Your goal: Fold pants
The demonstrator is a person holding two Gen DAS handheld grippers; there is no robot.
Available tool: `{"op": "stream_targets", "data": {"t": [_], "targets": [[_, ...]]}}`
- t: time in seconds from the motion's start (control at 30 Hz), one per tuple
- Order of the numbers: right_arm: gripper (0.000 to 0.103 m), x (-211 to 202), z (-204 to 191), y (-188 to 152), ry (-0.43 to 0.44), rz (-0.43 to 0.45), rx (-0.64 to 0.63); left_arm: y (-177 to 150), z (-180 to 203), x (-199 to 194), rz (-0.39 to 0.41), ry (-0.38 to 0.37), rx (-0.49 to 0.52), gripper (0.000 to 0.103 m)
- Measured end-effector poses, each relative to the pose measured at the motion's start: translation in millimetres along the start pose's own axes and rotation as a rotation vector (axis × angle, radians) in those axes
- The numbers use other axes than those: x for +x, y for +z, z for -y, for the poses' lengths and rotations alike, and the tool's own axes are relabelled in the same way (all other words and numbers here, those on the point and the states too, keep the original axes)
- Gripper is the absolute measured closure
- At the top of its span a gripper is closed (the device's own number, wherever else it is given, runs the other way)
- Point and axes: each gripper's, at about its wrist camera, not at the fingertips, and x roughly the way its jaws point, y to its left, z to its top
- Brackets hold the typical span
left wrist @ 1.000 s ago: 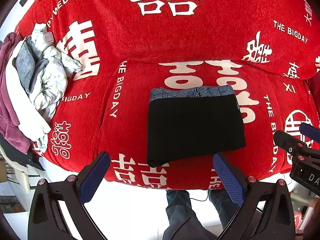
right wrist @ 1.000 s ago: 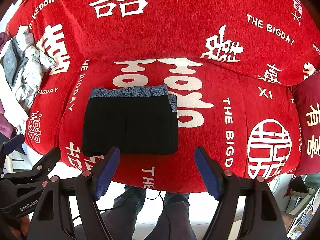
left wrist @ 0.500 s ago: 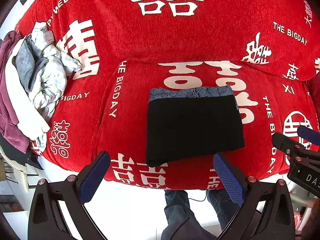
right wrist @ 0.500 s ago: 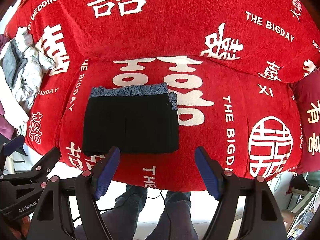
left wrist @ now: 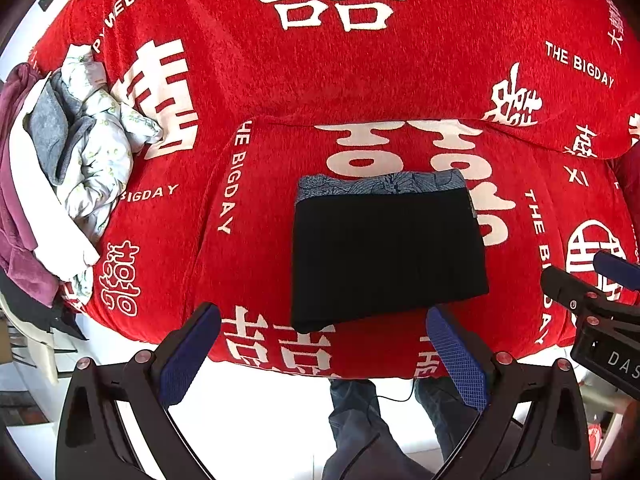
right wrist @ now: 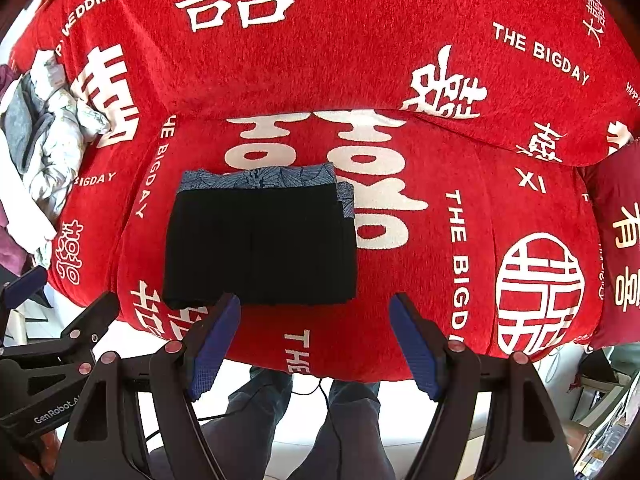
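**Above sofa edge: both tongs open, pants folded on seat**

Between the blue pads of the left tongs (left wrist: 322,354), nothing but air; jaws spread wide, empty, pointing steeply down over the front edge of the sofa (left wrist: 280,88). Right tongs (right wrist: 316,340) same: jaws wide apart, nothing held, hanging over the same front edge. Neither pair touches any fabric.

Just ahead of both, w/ a small gap: black pants (left wrist: 384,256), folded into a neat rectangle, lying flat on the seat cushion. From the left tongs they sit straight ahead, near corner dipping toward the gap between the pads. From the right tongs they sit ahead & to the left, above the left pad. A blue patterned folded garment (left wrist: 380,186) peeks out from under the pants' far edge and a bit at the right side.

Further out: red cover w/ white characters & "THE BIGDAY" print over seat + backrest. Far left of both tongs, well apart from the pants: clothes pile (left wrist: 72,152), pale floral, grey, white, maroon pieces, crumpled. Below the tongs, past the sofa edge: person's legs (right wrist: 320,420) in dark jeans on a white floor, thin cable beside them.

Each pair of tongs shows at the edge of the other's view, side by side.
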Motion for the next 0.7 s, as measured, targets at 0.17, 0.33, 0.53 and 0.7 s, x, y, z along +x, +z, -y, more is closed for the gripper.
{"op": "stream_targets", "data": {"t": [0.17, 0.33, 0.53, 0.7], "targets": [[0.023, 1.1, -0.3, -0.6, 0.0, -0.003, 0.0, -0.8, 1.3, 0.5, 0.006, 0.0, 0.011, 0.0], [0.023, 1.3, -0.6, -0.6, -0.001, -0.002, 0.0, -0.2, 1.8, 1.2, 0.006, -0.002, 0.02, 0.0], [0.023, 1.8, -1.2, -0.8, 0.0, -0.007, 0.0, 0.1, 0.8, 1.4, 0.004, -0.018, 0.008, 0.0], [0.023, 3.9, -0.8, -0.2, 0.0, -0.009, -0.003, 1.4, -1.9, 1.7, 0.005, -0.038, 0.007, 0.0]]}}
